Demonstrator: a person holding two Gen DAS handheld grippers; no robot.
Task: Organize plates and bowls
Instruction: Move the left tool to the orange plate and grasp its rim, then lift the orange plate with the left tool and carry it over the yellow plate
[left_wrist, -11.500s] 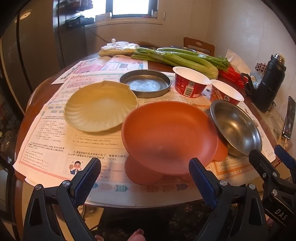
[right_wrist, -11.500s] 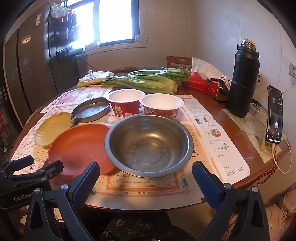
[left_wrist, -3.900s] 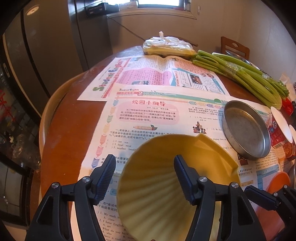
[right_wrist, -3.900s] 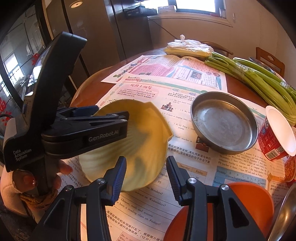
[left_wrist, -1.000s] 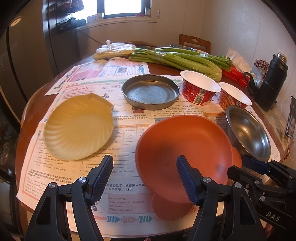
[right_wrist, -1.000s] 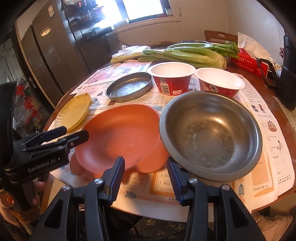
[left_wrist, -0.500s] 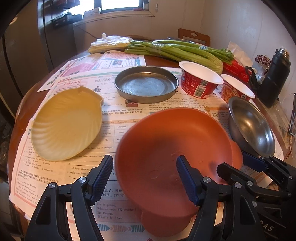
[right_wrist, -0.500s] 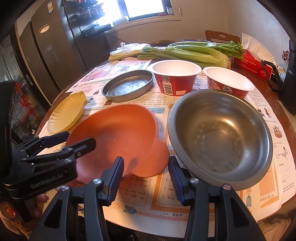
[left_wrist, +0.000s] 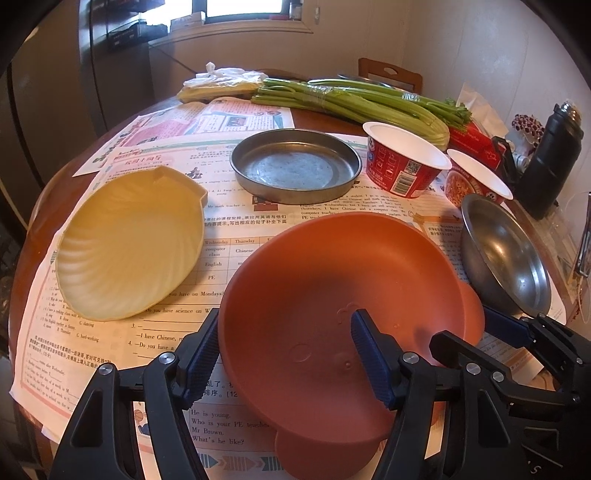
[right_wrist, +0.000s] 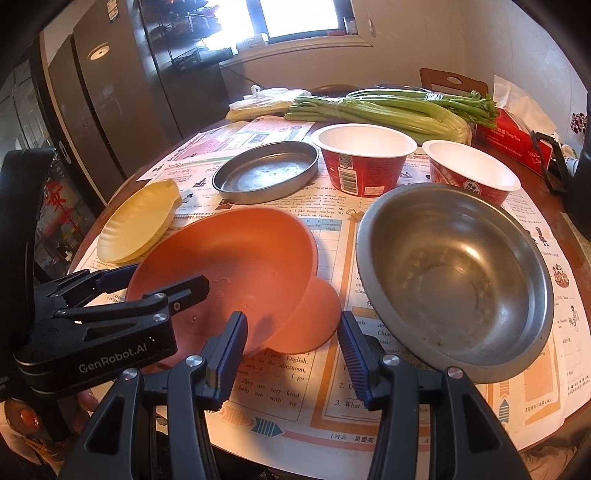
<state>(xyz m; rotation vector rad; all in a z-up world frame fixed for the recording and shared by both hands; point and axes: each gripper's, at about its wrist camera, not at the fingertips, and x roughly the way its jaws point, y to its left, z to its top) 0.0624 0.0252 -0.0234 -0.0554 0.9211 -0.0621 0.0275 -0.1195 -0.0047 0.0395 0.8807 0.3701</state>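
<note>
Orange bowl (left_wrist: 332, 295): tilted, near edge of the surface (left_wrist: 74, 173), beside steel bowl (right_wrist: 458, 280).
Left gripper (left_wrist: 284, 354): straddles its rim, half-spread; pinch unclear.
Right gripper (right_wrist: 291, 354): jaws just opening, around the bowl's tab without pressing.
Risk: bowl may slip against the steel bowl, because the hold looks loose.

The left gripper (right_wrist: 122, 288) body reads "GenRobot.AI". The newspaper (left_wrist: 207, 424) under the dishes prints "Mr Brown", "Mondays", "Thursday", "PE" and "Chinese".
</note>
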